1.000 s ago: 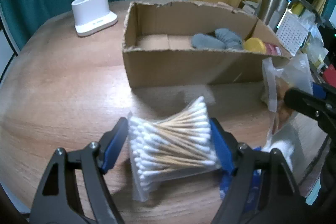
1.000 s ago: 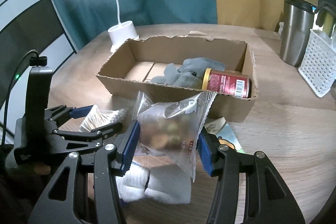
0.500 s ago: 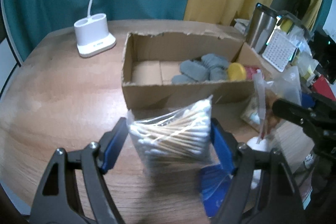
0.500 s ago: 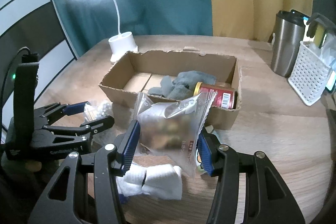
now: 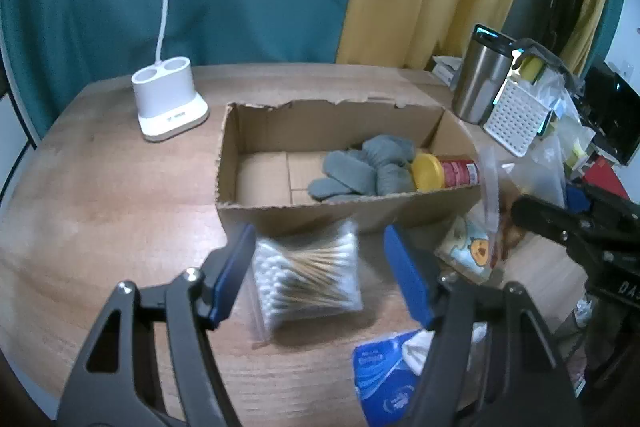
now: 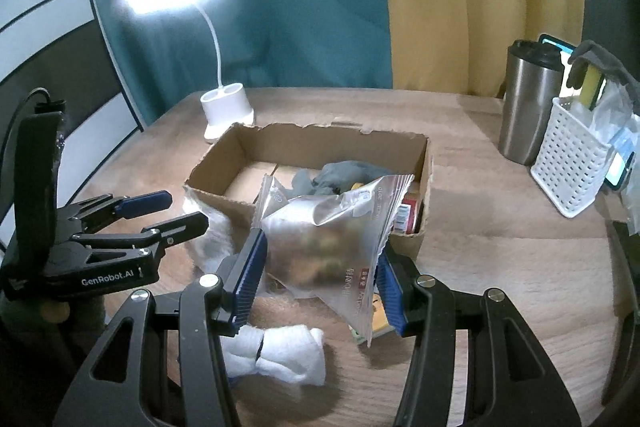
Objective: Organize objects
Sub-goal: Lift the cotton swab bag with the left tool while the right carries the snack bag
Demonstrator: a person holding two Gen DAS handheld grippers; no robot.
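Note:
My left gripper is open, its jaws wide; the bag of cotton swabs sits between the fingers, blurred, with a gap on its right side. My right gripper is shut on a clear snack packet and holds it up before the cardboard box. The box holds grey gloves and a red can with a yellow lid. The left gripper also shows in the right wrist view.
A white lamp base stands at the back left. A steel tumbler and white basket stand at the right. A white rolled cloth, a blue packet and a cartoon-print packet lie near the front.
Both grippers rose and pulled back from the box. The left jaws opened wider and let go of the cotton swab bag, which now blurs between them. The right keeps the snack packet.

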